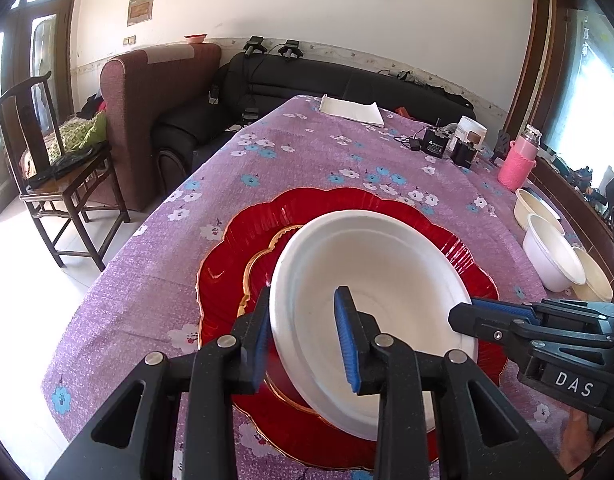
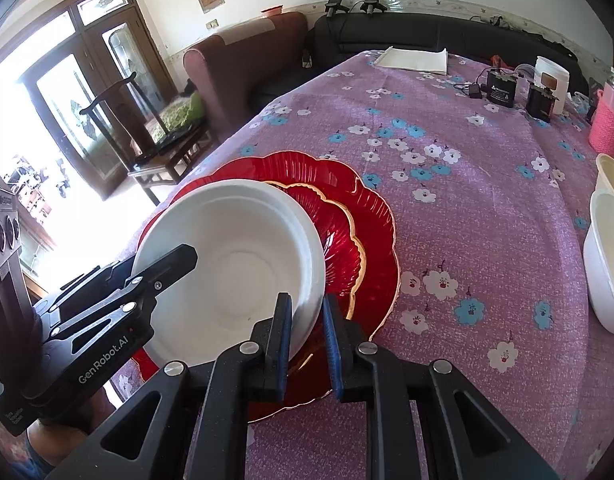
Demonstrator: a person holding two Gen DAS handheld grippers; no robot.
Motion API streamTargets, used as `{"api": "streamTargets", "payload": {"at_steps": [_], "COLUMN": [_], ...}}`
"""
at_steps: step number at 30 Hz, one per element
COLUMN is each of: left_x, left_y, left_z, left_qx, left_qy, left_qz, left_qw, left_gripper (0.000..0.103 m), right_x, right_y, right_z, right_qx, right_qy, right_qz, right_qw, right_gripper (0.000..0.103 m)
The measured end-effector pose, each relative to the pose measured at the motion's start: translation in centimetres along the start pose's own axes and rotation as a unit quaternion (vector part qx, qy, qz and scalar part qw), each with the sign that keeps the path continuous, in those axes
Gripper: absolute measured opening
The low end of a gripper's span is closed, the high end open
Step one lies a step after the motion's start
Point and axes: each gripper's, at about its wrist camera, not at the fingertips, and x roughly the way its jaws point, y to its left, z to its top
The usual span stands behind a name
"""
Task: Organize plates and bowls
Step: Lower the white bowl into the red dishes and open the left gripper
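**Over the red plates: both claws on one white bowl**

At the white bowl [image 1: 371, 300], the left gripper [image 1: 307, 332] has its jaws astride the bowl's left rim, one blue pad outside the wall, the other inside. The gap between the pads is wider than the rim; cannot tell if both pads press on it. The right gripper [image 2: 309, 340] is clamped on the opposite rim, jaws nearly together, the rim pinched between the pads.

The bowl is tilted, resting over the small red plate [image 2: 339, 236] with a gold edge, which lies on the large red scalloped plate [image 1: 307, 208]. Both plates sit flat on the purple floral tablecloth [image 2: 467, 208].

To the right of the white bowl, near the table edge, a cluster of other bowls [image 1: 551, 256], white and cream, lies partly nested. Beyond the bowl cluster, a pink bottle [image 1: 517, 160]. Further back from the white bowl, black battery boxes [image 1: 437, 142] and a white tub [image 1: 473, 130]. At the table's far end, a folded white cloth [image 1: 351, 110].
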Motion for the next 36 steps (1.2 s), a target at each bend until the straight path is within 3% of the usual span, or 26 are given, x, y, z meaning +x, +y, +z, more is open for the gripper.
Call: {"api": "streamTargets", "payload": {"at_steps": [10,14,36], "left_x": [0.1,0.1,-1.3], "left_y": [0.1,0.1,0.7], "left_z": [0.0,0.0,0.1], "left_qx": [0.001,0.002,-0.001], "left_qy": [0.000,-0.001,-0.018], "left_qz": [0.008,0.010,0.019], "left_qw": [1.0000,0.9999,0.9996], "left_gripper": [0.029,0.035,0.048], "right_x": [0.2,0.1,-0.7], "right_y": [0.1,0.1,0.0], "right_z": [0.1,0.1,-0.1], "right_qx": [-0.004,-0.004,-0.009], "right_qy": [0.000,-0.001,-0.009], "right_qz": [-0.001,-0.002,-0.005], "right_qw": [1.000,1.000,1.000], "right_gripper": [0.018,0.018,0.022]}}
